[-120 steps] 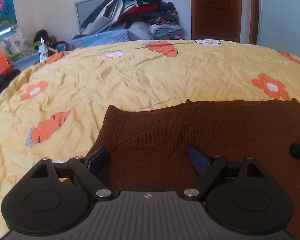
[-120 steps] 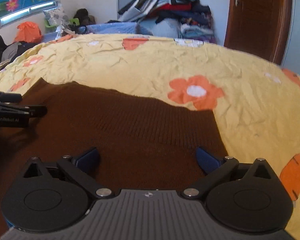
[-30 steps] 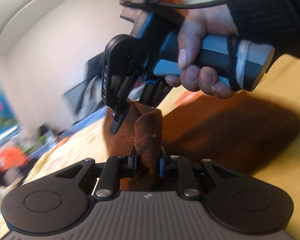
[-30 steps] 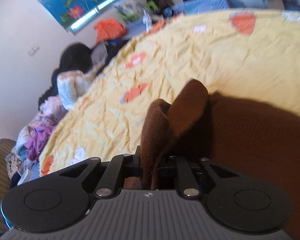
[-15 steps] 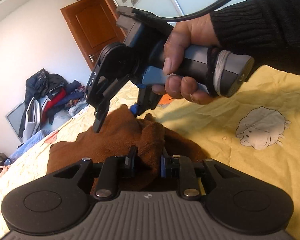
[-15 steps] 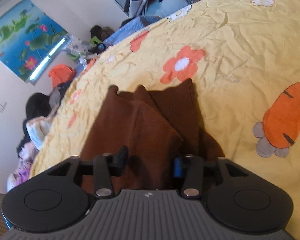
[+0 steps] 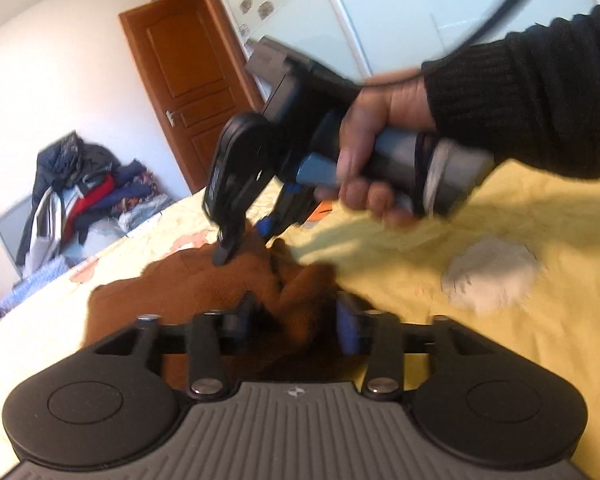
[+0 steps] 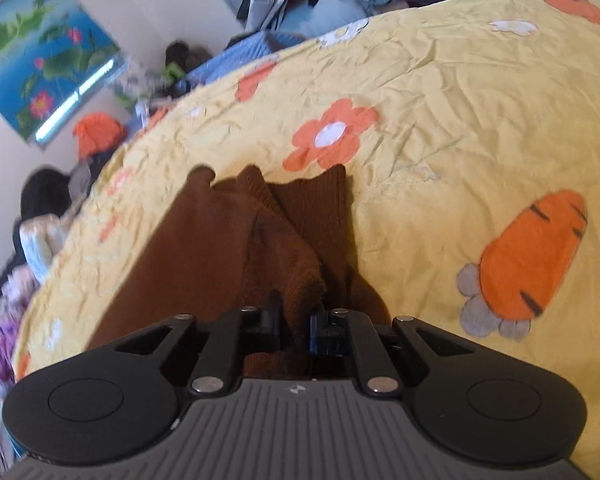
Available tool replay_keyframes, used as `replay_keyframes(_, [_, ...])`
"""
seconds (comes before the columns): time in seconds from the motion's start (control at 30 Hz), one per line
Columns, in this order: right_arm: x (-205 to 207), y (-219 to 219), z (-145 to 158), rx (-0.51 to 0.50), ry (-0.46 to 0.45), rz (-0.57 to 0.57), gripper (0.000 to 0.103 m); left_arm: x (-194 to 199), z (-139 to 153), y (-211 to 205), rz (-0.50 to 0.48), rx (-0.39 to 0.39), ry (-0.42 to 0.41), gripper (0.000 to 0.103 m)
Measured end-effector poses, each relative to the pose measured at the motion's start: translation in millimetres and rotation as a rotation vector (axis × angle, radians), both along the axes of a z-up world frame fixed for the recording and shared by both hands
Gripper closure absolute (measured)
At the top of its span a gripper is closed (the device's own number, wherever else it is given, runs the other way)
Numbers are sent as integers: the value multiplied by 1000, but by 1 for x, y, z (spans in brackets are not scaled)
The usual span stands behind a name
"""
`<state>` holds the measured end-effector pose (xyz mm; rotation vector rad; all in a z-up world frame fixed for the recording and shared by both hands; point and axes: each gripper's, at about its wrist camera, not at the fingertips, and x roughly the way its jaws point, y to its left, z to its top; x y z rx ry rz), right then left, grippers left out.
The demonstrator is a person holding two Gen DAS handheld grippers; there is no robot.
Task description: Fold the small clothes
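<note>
My right gripper [image 8: 296, 322] is clenched on a bunched fold of the brown knit garment [image 8: 204, 248] lying on the yellow bed sheet [image 8: 460, 120]; my left gripper [image 7: 296, 316] has released, fabric loose between its fingers

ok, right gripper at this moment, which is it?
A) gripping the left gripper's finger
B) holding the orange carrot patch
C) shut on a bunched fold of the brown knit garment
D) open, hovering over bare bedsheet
C: in the right wrist view the right gripper has its jaws pinched close together on a bunched edge of the brown knit garment, which lies on the yellow bedsheet.
</note>
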<state>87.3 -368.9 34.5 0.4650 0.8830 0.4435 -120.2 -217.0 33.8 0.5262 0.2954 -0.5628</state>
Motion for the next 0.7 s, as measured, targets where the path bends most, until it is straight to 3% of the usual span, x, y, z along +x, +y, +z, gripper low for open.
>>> replay_keyframes(0.03, [-8, -1, 7, 15, -15, -13, 54, -7, 0, 11, 2, 13, -32, 37])
replay_keyframes(0.07, [-20, -1, 15, 29, -40, -29, 46, -15, -1, 25, 6, 28, -73, 28])
replay_keyframes(0.1, [-34, -2, 24, 49, -70, -34, 36, -24, 0, 37, 13, 41, -111, 27])
replay_keyframes(0.17, [-62, -2, 37, 110, -110, 0, 34, -35, -4, 64, 42, 56, -143, 27])
replay_keyframes(0.3, [-104, 1, 41, 131, -108, 39, 34, -29, -9, 96, 178, 74, -95, 27])
replay_keyframes(0.37, [-114, 5, 37, 138, -88, 46, 35, -18, -6, 103, 238, 44, -55, 27])
replay_keyframes(0.47, [-115, 19, 29, 107, -45, 89, 37, -8, 1, 101, 249, -22, -21, 27])
replay_keyframes(0.57, [-111, 34, 19, 64, -8, 130, 49, 4, 2, 94, 247, -46, 33, 27])
replay_keyframes(0.67, [-114, 47, 18, -38, -14, 171, 86, 18, -1, 96, 314, -24, 123, 61])
replay_keyframes(0.7, [-116, 45, 21, -53, -33, 165, 87, 17, 1, 103, 324, -58, 139, 68])
